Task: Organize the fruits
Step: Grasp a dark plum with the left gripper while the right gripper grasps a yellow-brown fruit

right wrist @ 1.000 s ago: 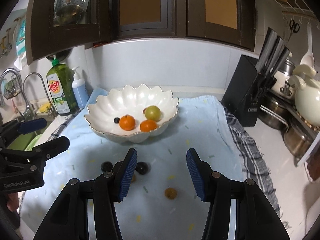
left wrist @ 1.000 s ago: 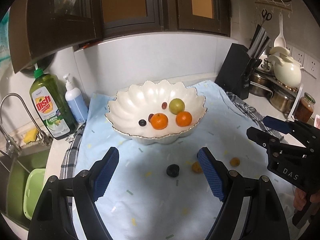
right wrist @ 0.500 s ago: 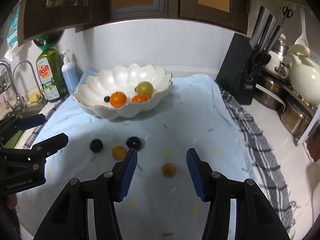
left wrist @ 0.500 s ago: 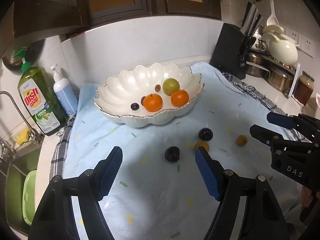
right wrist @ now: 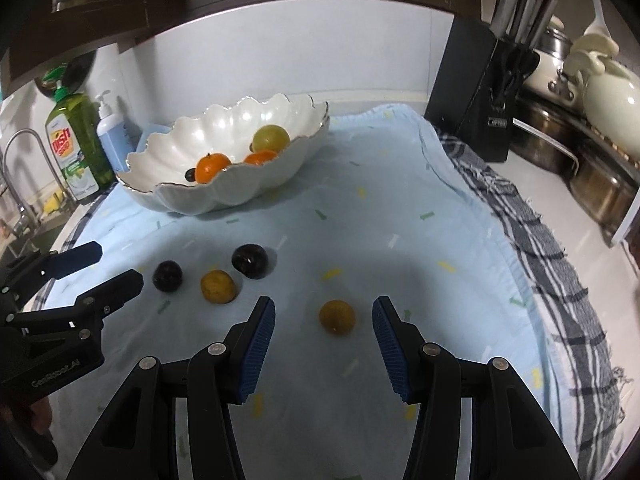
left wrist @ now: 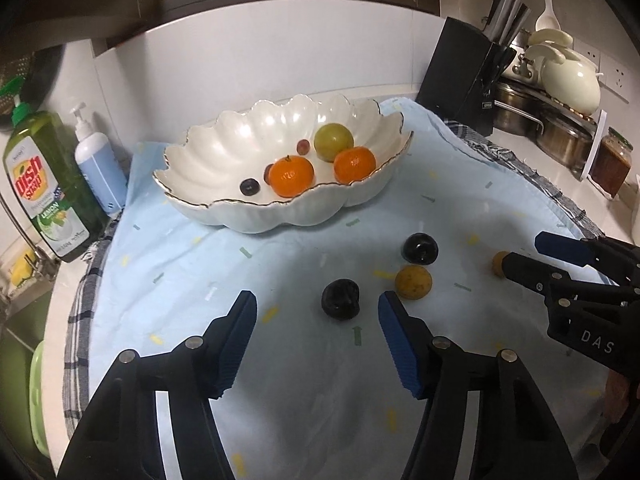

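Bare cloth right of the bowl; knife block beyond.

Ahead of both tongs, the scalloped bowl looks glazed ceramic, pearly and glossy. The pale blue cloth under them is matt and soft, faintly wrinkled. The dark plum between the left gripper's ribbed blue pads shines; the yellow fruit between the right gripper's pads is dull-skinned.

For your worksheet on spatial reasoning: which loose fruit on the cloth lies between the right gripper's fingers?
The lone yellow fruit, apart from the other three, lies between the open right gripper fingers.
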`<state>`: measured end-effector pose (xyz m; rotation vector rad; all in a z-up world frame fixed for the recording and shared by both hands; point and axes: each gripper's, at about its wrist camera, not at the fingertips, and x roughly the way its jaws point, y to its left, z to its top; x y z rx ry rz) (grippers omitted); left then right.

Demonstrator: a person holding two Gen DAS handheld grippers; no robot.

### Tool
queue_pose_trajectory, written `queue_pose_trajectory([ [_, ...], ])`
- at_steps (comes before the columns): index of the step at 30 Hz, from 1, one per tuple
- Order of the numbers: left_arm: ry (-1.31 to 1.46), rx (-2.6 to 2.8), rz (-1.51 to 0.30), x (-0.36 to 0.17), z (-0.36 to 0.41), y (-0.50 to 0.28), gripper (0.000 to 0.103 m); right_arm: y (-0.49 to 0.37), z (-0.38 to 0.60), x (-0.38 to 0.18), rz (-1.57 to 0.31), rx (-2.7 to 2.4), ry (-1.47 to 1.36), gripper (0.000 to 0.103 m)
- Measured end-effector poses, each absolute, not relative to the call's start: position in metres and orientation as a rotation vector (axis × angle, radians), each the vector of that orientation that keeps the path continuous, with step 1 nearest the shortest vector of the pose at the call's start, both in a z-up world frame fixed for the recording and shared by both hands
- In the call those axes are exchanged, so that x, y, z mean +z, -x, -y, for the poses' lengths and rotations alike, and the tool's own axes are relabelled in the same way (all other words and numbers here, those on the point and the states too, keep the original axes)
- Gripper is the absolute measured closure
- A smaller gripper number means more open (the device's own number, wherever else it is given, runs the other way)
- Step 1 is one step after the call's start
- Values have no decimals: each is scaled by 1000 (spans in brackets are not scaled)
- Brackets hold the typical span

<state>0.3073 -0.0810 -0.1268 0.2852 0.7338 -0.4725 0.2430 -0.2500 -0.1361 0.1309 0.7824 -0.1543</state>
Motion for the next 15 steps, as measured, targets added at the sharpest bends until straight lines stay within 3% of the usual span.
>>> queue_pose_trajectory([
  [15,-279,-521,-817,-152,95,-328,60,-257,256,-153,-833,-153,-163,63],
])
